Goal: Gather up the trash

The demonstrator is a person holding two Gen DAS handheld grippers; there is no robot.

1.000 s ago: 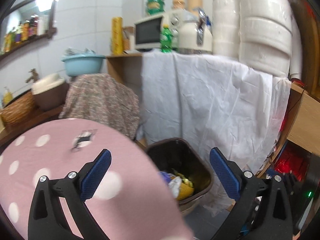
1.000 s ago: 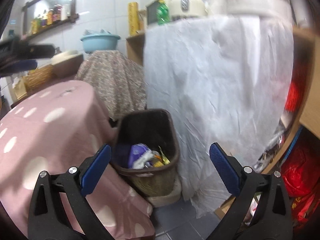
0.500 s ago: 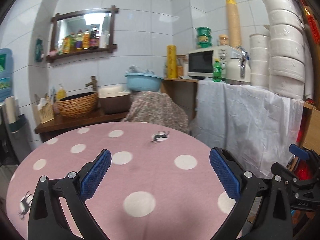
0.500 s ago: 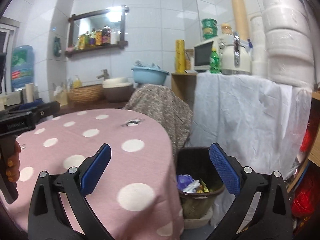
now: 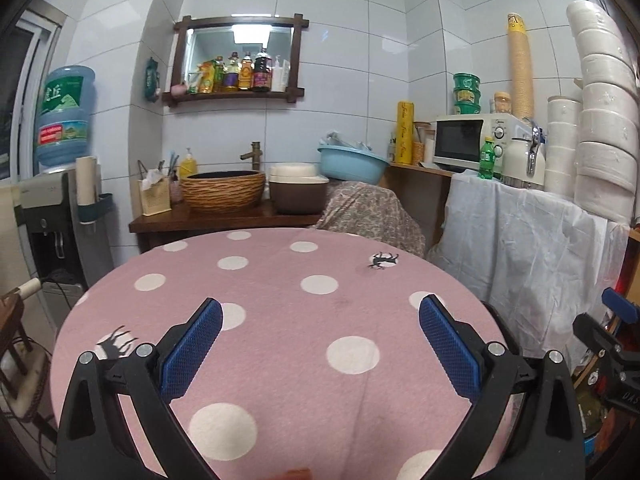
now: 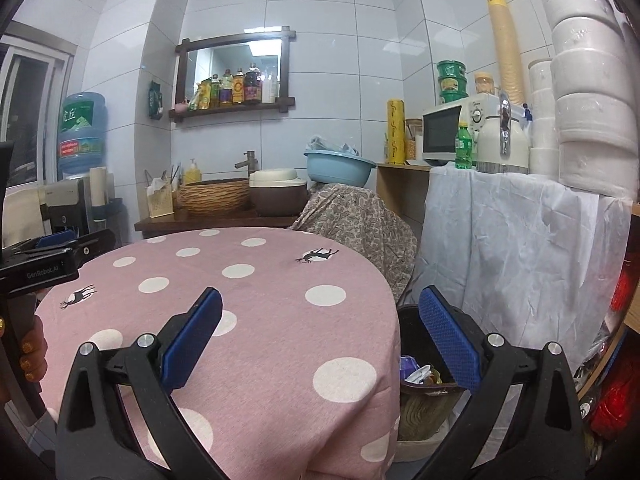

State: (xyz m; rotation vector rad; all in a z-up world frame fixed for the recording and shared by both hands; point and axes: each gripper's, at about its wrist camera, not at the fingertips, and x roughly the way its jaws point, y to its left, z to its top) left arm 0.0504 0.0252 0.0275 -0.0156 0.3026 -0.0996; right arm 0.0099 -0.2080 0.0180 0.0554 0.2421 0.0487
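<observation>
overhead, both hand-held grippers [image 5: 320, 344] [image 6: 320, 336] wide, empty; pink dotted tablecloth [image 5: 280, 280], trash bin [image 6: 420, 384] beside.

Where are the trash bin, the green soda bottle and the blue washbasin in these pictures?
trash bin [image 6: 408, 322], right wrist view, on its dark back rim beside the table.
green soda bottle [image 5: 487, 159], left wrist view, on the bottle's labelled body.
blue washbasin [image 5: 352, 164], left wrist view, on the front of its outer wall.
</observation>
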